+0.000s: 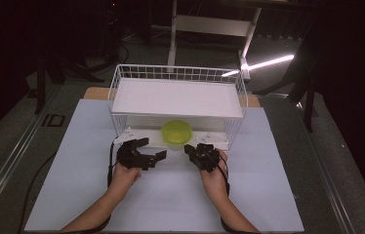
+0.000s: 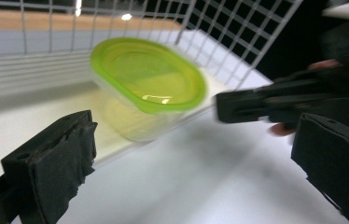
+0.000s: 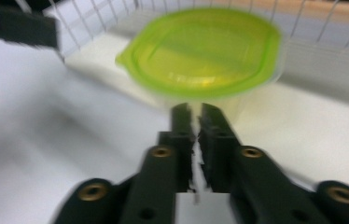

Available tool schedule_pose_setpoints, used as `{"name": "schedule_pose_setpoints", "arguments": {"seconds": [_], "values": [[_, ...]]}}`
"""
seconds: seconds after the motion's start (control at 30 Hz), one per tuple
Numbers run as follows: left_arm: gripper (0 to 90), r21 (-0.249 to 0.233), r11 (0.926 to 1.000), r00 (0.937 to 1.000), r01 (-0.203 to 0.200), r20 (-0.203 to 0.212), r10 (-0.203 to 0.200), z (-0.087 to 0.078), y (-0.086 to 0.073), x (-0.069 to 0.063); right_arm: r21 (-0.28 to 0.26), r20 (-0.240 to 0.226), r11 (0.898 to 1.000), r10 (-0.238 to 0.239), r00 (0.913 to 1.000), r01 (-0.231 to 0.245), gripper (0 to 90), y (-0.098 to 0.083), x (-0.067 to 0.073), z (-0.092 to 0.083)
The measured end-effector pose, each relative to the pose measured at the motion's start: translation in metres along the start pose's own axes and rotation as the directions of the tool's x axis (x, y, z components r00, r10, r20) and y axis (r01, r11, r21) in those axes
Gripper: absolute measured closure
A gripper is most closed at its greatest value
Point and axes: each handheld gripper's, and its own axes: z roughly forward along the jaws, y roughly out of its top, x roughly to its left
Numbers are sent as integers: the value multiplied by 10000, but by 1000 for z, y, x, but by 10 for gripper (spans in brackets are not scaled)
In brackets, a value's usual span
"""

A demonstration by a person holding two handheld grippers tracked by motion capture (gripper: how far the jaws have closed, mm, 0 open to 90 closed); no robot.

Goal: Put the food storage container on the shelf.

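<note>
Glossy translucent plastic container (image 2: 140, 93), white-coated wire basket (image 1: 122, 73), matt pale table (image 1: 171, 195).

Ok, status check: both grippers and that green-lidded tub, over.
Left gripper open, empty. Right gripper shut, empty, tips just short of the clear round green-lidded tub. Tub sits on the white wire rack's lower shelf, at its front edge.

A round, clear plastic container (image 1: 177, 136) with a lime-green lid (image 2: 150, 73) stands upright on the lower white shelf (image 1: 217, 142) of a white wire rack (image 1: 176, 73), near the shelf's front edge and about midway along it. The lid is on, with a small tab at its rim, and lies level.
</note>
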Motion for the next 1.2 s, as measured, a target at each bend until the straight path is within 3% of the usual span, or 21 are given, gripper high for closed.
{"name": "schedule_pose_setpoints", "arguments": {"seconds": [0.13, 0.3, 0.37, 0.73, 1.2], "values": [[8, -67, 9988, 9986, -491, -207, 490, -19, -8, -9, 405, 22, 9992, -41, 10000, 40, 899, -3, 5, 8], [8, -168, 9964, 9962, -826, -310, 820, -34, -18, -16, 463, 127, 9989, 39, 9999, -45, 900, -1, 6, 16], [8, -242, 9926, 9916, -1194, -521, 1180, -41, -26, -20, 515, 154, 9987, 54, 9999, -62, 900, 0, 7, 24], [8, -321, 9962, 9960, -815, -384, 803, -45, -39, -19, 547, 287, 9982, 231, 9993, -246, 900, 9, 6, 42], [8, -233, 9938, 9936, -1085, -344, 1077, -41, -43, -18, 670, 172, 9965, 484, 9987, -495, 891, 23, 8, 60]]}}
